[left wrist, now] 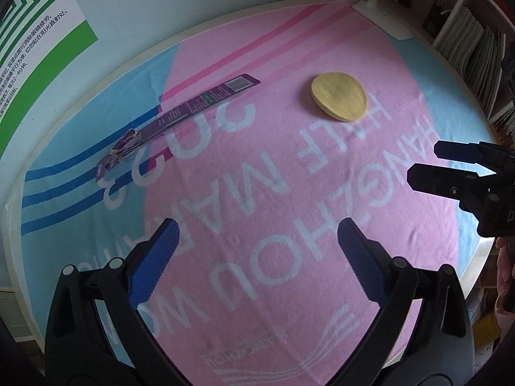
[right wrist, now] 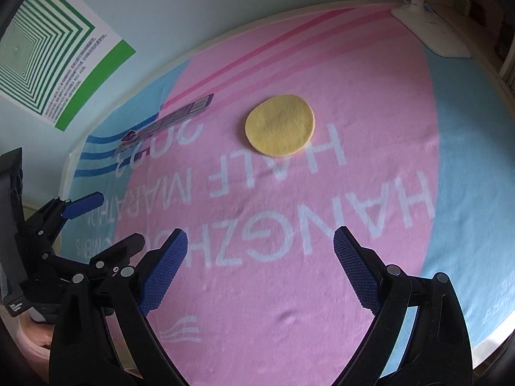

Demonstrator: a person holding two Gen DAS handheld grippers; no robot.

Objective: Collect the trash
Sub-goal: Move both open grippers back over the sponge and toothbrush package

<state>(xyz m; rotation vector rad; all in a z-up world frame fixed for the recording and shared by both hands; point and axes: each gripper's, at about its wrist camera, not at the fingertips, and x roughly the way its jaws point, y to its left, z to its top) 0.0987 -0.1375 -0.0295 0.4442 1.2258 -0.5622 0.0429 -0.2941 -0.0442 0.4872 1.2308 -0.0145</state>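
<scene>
Plainly, we have two pieces of trash on the towel (left wrist: 257,193) that covers the table: a long purple wrapper (left wrist: 180,112) and a round yellow sponge (left wrist: 339,96). We take the sponge as our landmark.

What could go wrong, in our judgement? The wrapper lies flat and thin against the cloth, so a tool closing on it may pinch the towel instead, or slide the wrapper away without lifting it. The torn end nearer us looks crumpled, though the fisheye view is too soft there to be sure it offers a raised edge. The sponge is thicker but soft; a pinch at its rim might fold it and let it slip out. We also see no bin in either view, so where the trash should go is unknown.

Both tools are empty. The left tool (left wrist: 257,251) has its fingers spread wide and hovers over the towel, well short of the sponge, which lies ahead of it and a little right. The wrapper lies left of the sponge, well apart from it, running diagonally away. The right tool (right wrist: 260,254) is likewise spread wide, with the sponge straight ahead and the lamp base (right wrist: 431,32) far beyond the sponge.
</scene>
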